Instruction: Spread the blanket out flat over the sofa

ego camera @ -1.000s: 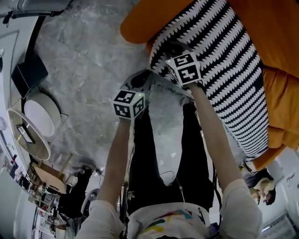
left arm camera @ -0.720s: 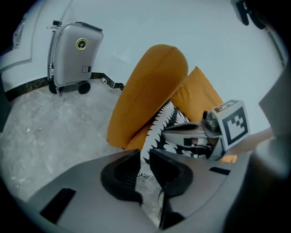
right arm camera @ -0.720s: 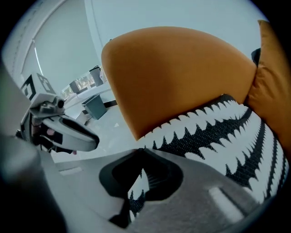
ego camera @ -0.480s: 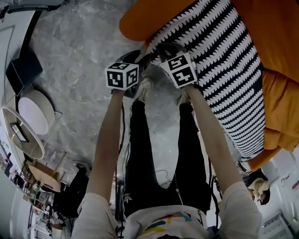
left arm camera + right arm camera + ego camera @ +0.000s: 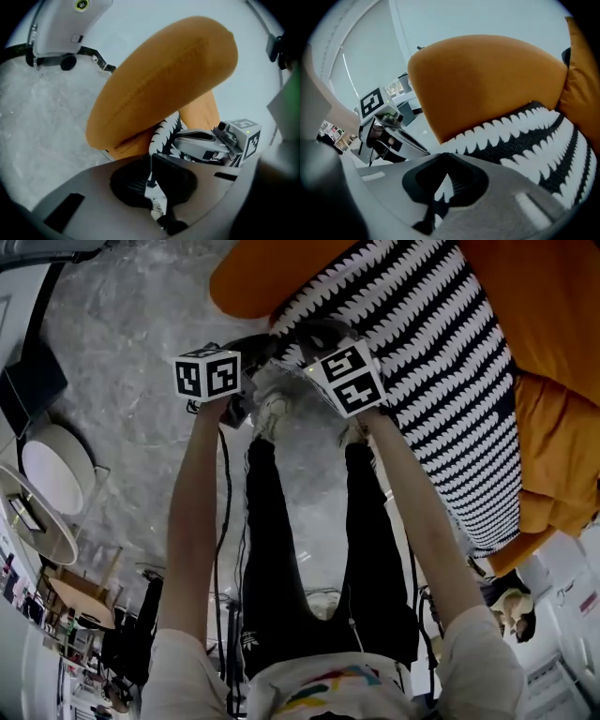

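A black-and-white zigzag striped blanket [image 5: 422, 362] lies lengthwise over the orange sofa [image 5: 553, 296], one end hanging at the rounded armrest. My left gripper [image 5: 246, 371] is at that end, just left of the right gripper [image 5: 314, 338]. In the left gripper view the blanket [image 5: 166, 133] hangs under the armrest [image 5: 164, 79], and the left gripper [image 5: 151, 180] is shut on its fringed edge. In the right gripper view the right gripper [image 5: 443, 187] is shut on the blanket [image 5: 525, 136], which runs up over the sofa [image 5: 487, 75].
Grey marbled floor [image 5: 141, 315] lies under my legs and shoes [image 5: 272, 413]. A round white table [image 5: 52, 474] and a dark box [image 5: 28, 381] stand at the left. Another person [image 5: 511, 610] is at the lower right. A white stand [image 5: 61, 23] is beyond the armrest.
Both grippers have moved forward toward the sofa's armrest. The left gripper has also swung out to the left, widening the gap to the right one.
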The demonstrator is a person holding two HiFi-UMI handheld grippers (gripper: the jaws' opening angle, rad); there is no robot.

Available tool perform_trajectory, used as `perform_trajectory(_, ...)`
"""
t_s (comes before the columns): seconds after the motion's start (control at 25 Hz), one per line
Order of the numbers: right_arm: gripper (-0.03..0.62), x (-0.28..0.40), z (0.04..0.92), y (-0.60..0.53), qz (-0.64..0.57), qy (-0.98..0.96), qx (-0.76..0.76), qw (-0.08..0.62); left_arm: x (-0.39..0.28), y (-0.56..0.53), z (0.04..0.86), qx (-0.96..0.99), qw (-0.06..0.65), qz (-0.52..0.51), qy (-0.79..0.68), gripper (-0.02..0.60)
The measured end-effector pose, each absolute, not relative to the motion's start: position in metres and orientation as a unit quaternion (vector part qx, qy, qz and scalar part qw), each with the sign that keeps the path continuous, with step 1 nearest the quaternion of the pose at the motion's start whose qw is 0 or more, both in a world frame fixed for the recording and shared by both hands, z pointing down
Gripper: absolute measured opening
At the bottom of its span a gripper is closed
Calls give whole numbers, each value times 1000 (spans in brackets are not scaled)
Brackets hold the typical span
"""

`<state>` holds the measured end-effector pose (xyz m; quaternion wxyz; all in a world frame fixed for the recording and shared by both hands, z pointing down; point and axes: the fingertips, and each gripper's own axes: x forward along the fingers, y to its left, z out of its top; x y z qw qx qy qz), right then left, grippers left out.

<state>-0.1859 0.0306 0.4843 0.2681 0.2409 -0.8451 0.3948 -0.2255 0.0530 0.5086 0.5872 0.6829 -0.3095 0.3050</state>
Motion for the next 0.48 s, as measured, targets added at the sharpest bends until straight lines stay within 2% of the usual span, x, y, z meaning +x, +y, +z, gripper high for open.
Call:
perform_trajectory(0.16,5,-172,468,-8,386,-837,288,259,-239,38,470,724,524,298,-336,21)
perform_trajectory(0.32,5,-170,480,-30,391,-819,306,288,-240,33,449,731,520,261,-356,21)
perform_trajectory(0.48,5,-174,492,-31,390,-813,301,312,-235,33,457,733,513,274,-353,21)
